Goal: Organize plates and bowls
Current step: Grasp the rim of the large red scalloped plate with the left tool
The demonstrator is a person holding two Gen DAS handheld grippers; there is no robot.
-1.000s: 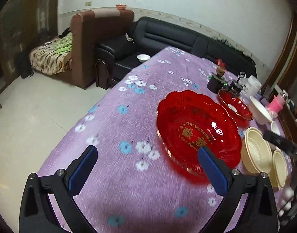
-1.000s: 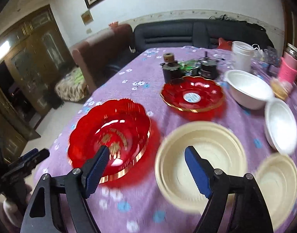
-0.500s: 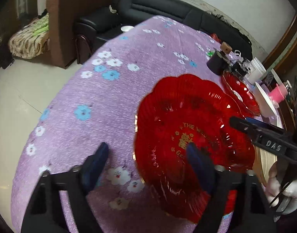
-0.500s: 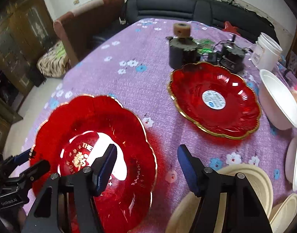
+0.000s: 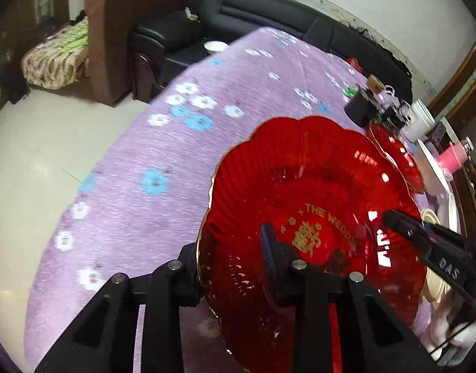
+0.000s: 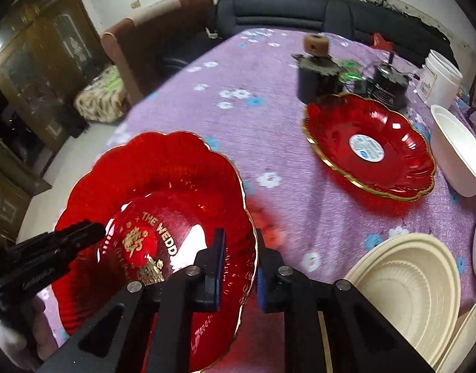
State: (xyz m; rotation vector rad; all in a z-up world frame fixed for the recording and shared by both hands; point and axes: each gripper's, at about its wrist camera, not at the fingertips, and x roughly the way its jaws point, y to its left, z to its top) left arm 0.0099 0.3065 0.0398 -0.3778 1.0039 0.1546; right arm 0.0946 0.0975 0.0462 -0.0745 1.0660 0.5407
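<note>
Nearest the right wrist camera, the right gripper (image 6: 238, 264) is closed on the gold-trimmed edge of the red plate (image 6: 163, 186), one blue pad inside the rim and one outside, at about 5 o'clock on the plate. The left gripper (image 5: 231, 255) pinches the opposite edge in the same way, one finger under the translucent red plastic and one outside the rim, so the plate is held between both tools above the purple flowered tablecloth (image 6: 269, 130). This plate is glossy, scalloped like a flower, ribbed toward the rim, and printed in gold at its centre with "THE WEDD…" lettering and a Chinese character. At 4 o'clock in the right view sit nested cream bowls (image 6: 409, 283). Farther off, at 2 o'clock, a second red plate (image 6: 371, 168) of the same form lies flat on the cloth with a round white and blue sticker in its middle, and a white bowl (image 6: 458, 155) sits just beside it. Behind them stand dark jars (image 6: 318, 77) and a white tub (image 6: 440, 77), then a black sofa (image 6: 284, 12) at 12 o'clock.
</note>
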